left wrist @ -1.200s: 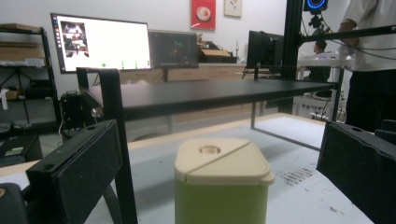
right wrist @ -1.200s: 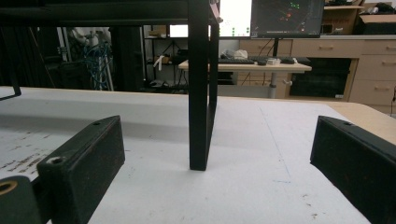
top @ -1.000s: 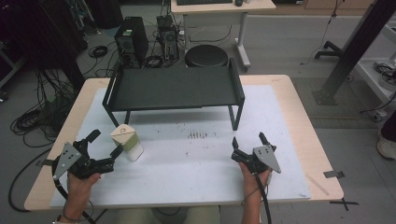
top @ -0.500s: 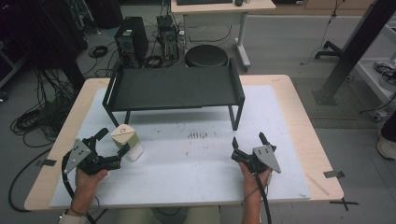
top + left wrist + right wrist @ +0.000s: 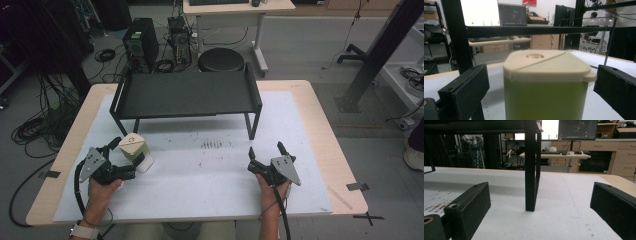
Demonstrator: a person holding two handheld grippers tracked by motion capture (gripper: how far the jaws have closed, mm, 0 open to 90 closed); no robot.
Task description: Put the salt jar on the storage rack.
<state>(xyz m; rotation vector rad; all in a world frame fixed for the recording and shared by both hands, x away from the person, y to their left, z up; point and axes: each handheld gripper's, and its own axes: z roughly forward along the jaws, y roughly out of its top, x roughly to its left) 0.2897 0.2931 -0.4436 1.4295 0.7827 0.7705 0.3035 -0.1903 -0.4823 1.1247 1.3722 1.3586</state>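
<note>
Since about 1 second back, the left tool [image 5: 126,156] has slid forward and right along the bench, so now its jaws sit on either side of the green container [image 5: 136,151] instead of hanging back from it. That container — cream lid, pale green body — stands upright on the white mat [image 5: 210,175] near the bench's left side, just in front of the left leg of the black shelf [image 5: 185,95]. From the left gripper view the container [image 5: 546,85] is dead centre between the 2 jaws, with a clear gap on each side, so the tool is spread wide and not touching it yet.

Looks to me like the reach is done and the grab is the step in hand. Next move would be squeezing the jaws onto the body below the lid, keeping it level so it doesn't tip — the lid overhangs a bit, so going low seems safer.

The right tool [image 5: 266,152] rests on the mat well apart from all this, jaws wide with nothing in them, pointed at the shelf's front right leg [image 5: 531,170].
</note>
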